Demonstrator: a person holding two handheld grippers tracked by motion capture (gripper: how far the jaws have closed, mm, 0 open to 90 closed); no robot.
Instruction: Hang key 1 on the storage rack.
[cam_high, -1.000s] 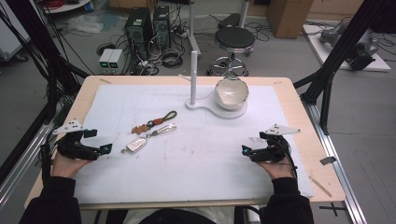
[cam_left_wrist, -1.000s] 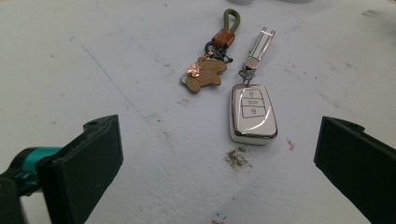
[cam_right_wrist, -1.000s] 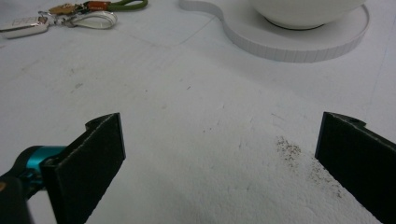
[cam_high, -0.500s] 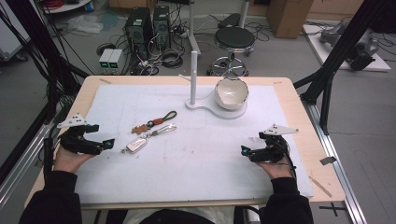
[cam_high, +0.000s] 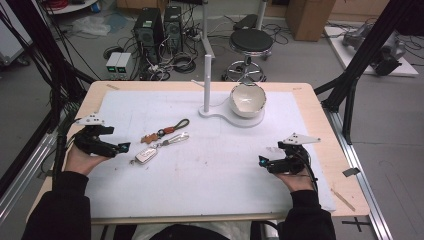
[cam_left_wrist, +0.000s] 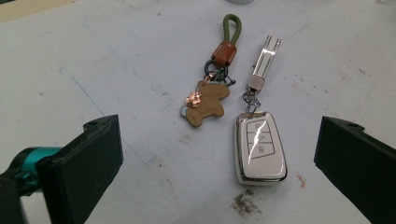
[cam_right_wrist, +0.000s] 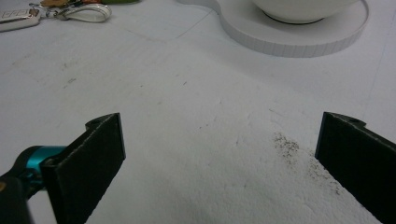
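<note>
My released left claw (cam_left_wrist: 217, 154) frames the key fob (cam_left_wrist: 260, 145); at its 11 o'clock, the dog charm (cam_left_wrist: 205, 103) risks snagging. Right claw (cam_right_wrist: 219, 158) released.

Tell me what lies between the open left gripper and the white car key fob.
Nothing: in the left gripper view, bare white table cover separates the left gripper from the glossy white car key fob.

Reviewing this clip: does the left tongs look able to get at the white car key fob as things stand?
Probably yes. The left tongs are open and point at the key fob, which lies flat on the mat just ahead between the jaws. The dog charm keyring lies beside it, apart, not blocking.
</note>
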